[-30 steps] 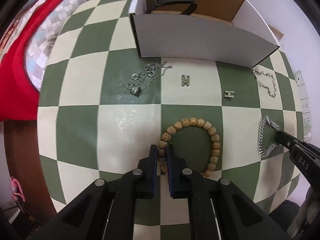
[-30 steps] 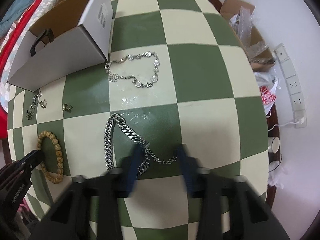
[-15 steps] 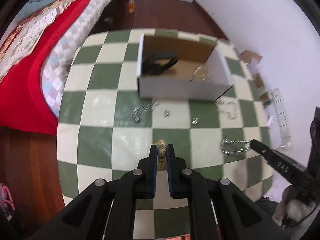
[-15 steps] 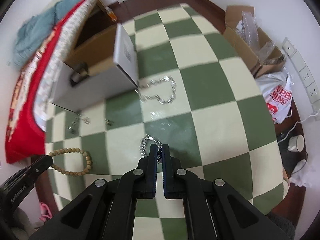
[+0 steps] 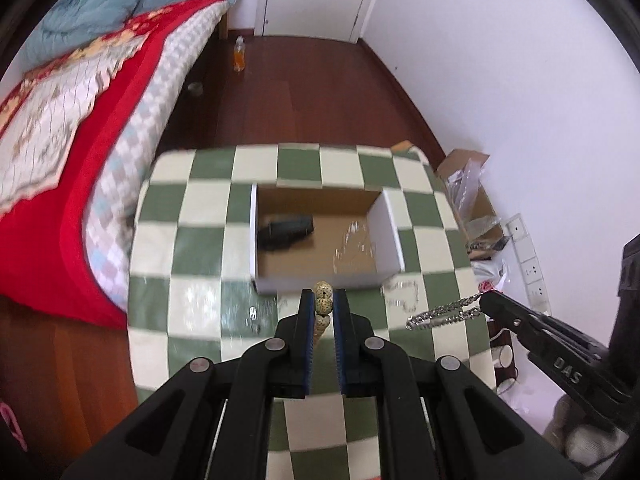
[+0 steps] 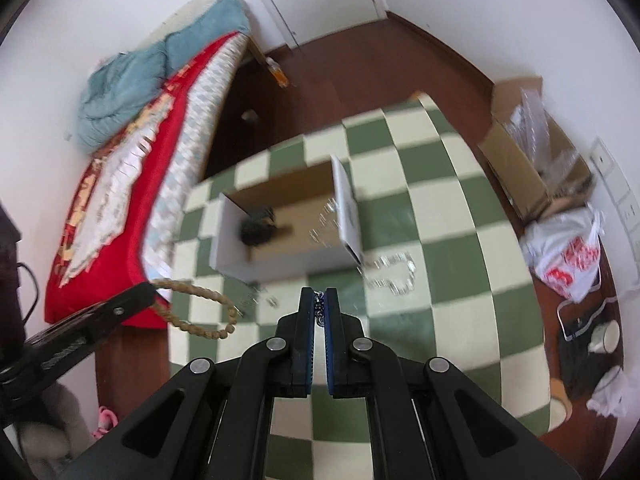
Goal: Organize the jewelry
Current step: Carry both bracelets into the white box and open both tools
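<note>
My left gripper (image 5: 323, 300) is shut on a wooden bead bracelet (image 5: 323, 298), held high above the checkered table (image 5: 192, 240); the bracelet hangs as a loop in the right wrist view (image 6: 200, 312). My right gripper (image 6: 319, 304) is shut on a heavy silver chain (image 5: 444, 312), which dangles beside the left one. An open cardboard box (image 5: 324, 236) below holds a black watch (image 5: 286, 230) and a thin silver piece (image 5: 354, 240). A silver link bracelet (image 6: 394, 276) and small earrings (image 5: 254, 316) lie on the table near the box.
A red quilted bed (image 5: 72, 152) runs along the table's left. A cardboard carton (image 6: 532, 168), a plastic bag (image 6: 568, 256) and wall sockets (image 5: 528, 256) are on the floor to the right. Dark wooden floor (image 5: 304, 92) lies beyond the table.
Both grippers have risen well above the table, each lifting its piece: the beads with the left, the silver chain with the right. The box now sits below and ahead.
</note>
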The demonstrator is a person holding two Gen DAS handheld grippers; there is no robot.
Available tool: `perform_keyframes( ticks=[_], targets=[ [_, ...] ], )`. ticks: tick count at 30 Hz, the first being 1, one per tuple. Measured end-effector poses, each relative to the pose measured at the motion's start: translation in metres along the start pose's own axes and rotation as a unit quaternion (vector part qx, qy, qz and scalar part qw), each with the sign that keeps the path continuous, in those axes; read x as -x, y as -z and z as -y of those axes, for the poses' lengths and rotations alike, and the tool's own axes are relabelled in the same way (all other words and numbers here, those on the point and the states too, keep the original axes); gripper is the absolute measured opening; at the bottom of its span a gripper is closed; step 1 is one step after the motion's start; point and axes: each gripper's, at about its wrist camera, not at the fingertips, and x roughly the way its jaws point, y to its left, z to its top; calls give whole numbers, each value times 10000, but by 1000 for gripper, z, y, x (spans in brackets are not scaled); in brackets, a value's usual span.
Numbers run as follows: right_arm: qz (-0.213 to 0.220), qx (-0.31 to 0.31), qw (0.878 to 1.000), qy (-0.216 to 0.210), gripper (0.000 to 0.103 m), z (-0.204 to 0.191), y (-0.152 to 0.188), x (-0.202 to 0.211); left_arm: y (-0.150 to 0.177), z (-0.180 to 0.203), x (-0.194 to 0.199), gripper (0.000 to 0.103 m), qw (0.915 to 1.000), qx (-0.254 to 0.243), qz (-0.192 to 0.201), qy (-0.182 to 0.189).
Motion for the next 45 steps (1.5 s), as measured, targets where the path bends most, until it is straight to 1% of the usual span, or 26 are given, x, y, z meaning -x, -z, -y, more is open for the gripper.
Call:
perform_keyframes(
  ticks=[4, 6, 8, 9, 12, 13, 15, 18, 22, 24, 25, 27, 28, 29, 30, 31, 32, 33, 35, 37, 39, 42, 45],
  targets=[
    [131, 181, 9997, -107, 4, -19, -32, 5, -30, 1, -7, 6, 9999, -79, 83, -103],
    [114, 270, 9995, -130, 4, -27, -49, 0, -41, -4, -16, 6, 9998, -43, 46, -184],
    [55, 302, 9994, -146, 4, -33, -65, -10, -52, -12, -32, 6, 9996, 65, -93, -275],
    [-5, 297, 9994, -163, 4, -35, -75, -17, -55, -15, -40, 6, 9993, 97, -150, -330],
    [-196, 288, 9993, -141, 4, -39, -98, -41, -62, -27, -72, 6, 9975, 308, -500, -385],
    [-336, 280, 9990, -133, 4, -41, -106, -54, -64, -30, -84, 6, 9965, 371, -622, -418],
    [-560, 278, 9979, -140, 4, -43, -116, -76, -66, -35, -103, 6, 9943, 495, -864, -389],
    [-861, 365, 9956, -20, 4, -47, -125, -109, -68, -41, -126, 6, 9900, 712, -1160, -364],
    [-1267, 406, 9910, 176, 4, -50, -133, -149, -70, -47, -141, 7, 9856, 932, -1367, -335],
    [-1331, 357, 9903, 176, 5, -47, -138, -159, -70, -49, -143, 7, 9840, 1011, -1416, -372],
    [-1410, 344, 9893, 142, 5, -46, -139, -164, -71, -50, -142, 11, 9839, 1065, -1393, -358],
    [-1540, 226, 9878, 77, 6, -41, -144, -170, -72, -51, -139, 20, 9833, 1129, -1349, -461],
    [-1534, 199, 9879, 96, 12, -39, -146, -171, -73, -52, -137, 38, 9834, 1129, -1326, -507],
    [-1536, 166, 9879, 108, 23, -36, -148, -170, -73, -52, -134, 67, 9835, 1150, -1278, -569],
    [-1538, 149, 9878, 167, 51, -34, -149, -169, -75, -53, -133, 81, 9833, 1177, -1248, -608],
    [-1511, 126, 9883, 163, 68, -32, -149, -166, -76, -55, -128, 94, 9835, 1195, -1177, -675],
    [-1489, 103, 9887, 168, 69, -31, -150, -163, -76, -55, -124, 95, 9839, 1202, -1123, -703],
    [-1450, 149, 9888, 329, 69, -30, -149, -158, -77, -56, -120, 95, 9839, 1189, -1087, -770],
    [-1356, 311, 9889, 518, 71, -30, -147, -147, -77, -55, -114, 101, 9840, 1063, -1042, -984],
    [-1266, 526, 9859, 963, 94, -32, -141, -137, -76, -52, -106, 101, 9841, 839, -869, -1305],
    [-1217, 763, 9804, 1345, 96, -35, -128, -129, -72, -52, -98, 102, 9832, 665, -731, -1537],
    [-1314, 933, 9739, 1598, 96, -35, -106, -127, -60, -55, -88, 103, 9813, 568, -560, -1753],
    [-1350, 1011, 9695, 1781, 100, -32, -84, -127, -44, -57, -81, 103, 9800, 516, -389, -1881]
  ],
)
